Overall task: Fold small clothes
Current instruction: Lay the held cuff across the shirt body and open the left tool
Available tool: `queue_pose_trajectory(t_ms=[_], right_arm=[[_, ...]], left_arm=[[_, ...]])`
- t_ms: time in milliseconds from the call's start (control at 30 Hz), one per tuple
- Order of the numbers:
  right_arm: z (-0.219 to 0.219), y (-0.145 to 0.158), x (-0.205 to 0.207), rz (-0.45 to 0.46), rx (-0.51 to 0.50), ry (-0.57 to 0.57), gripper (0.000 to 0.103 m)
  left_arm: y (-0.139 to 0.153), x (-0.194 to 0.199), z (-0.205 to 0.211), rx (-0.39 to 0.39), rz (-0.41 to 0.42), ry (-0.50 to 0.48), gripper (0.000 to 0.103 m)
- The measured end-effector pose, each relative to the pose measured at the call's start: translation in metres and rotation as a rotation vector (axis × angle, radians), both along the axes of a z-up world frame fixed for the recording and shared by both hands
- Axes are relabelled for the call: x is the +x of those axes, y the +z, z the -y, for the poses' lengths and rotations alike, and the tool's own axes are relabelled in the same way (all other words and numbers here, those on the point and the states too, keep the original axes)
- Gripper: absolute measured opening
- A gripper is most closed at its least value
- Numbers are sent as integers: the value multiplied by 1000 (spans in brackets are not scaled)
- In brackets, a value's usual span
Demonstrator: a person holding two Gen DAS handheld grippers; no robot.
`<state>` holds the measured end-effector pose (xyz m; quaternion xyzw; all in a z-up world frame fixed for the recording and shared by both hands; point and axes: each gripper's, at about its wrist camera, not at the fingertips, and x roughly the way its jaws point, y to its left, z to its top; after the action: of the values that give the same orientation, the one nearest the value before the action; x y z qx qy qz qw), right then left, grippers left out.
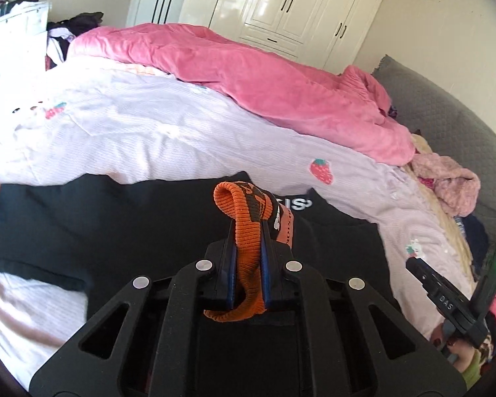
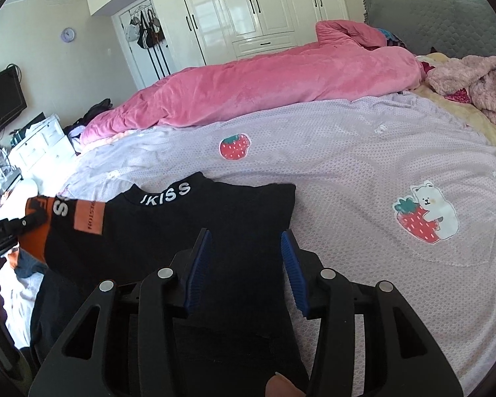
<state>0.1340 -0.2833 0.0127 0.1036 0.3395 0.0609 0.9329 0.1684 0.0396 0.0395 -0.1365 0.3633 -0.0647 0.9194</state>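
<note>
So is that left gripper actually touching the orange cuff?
Touching. The left wrist view shows the left gripper shut with the orange ribbed cuff pinched between both blue pads.

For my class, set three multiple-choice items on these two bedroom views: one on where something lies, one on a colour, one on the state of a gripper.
1. Where does the black top lie?
A. on the lilac bedspread
B. on the floor
C. in the wardrobe

2. What colour is the ribbed cuff in the left gripper?
A. green
B. orange
C. white

3. How does the right gripper stand?
A. shut on the pink quilt
B. shut on the cuff
C. open over the black top

Answers: 1 A, the top is spread on the strawberry-print cover; 2 B, orange knit shows between the blue pads; 3 C, its pads stand apart, gripping nothing.
</note>
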Motion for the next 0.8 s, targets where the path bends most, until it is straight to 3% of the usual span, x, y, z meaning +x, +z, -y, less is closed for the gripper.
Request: queue_pose_trajectory(t_ms=[300,633,800], right_arm=[[-15,-9,2,-36,-31,34,45],[-32,-13,3,-47,-48,74,47],[-39,-13,3,-44,-58,80,49]], left_arm=[[-31,6,-18,-21,-84,34,6],[-31,-9,-43,-23,-68,102,11],[-25,-16,-39,24,-45,101,11]])
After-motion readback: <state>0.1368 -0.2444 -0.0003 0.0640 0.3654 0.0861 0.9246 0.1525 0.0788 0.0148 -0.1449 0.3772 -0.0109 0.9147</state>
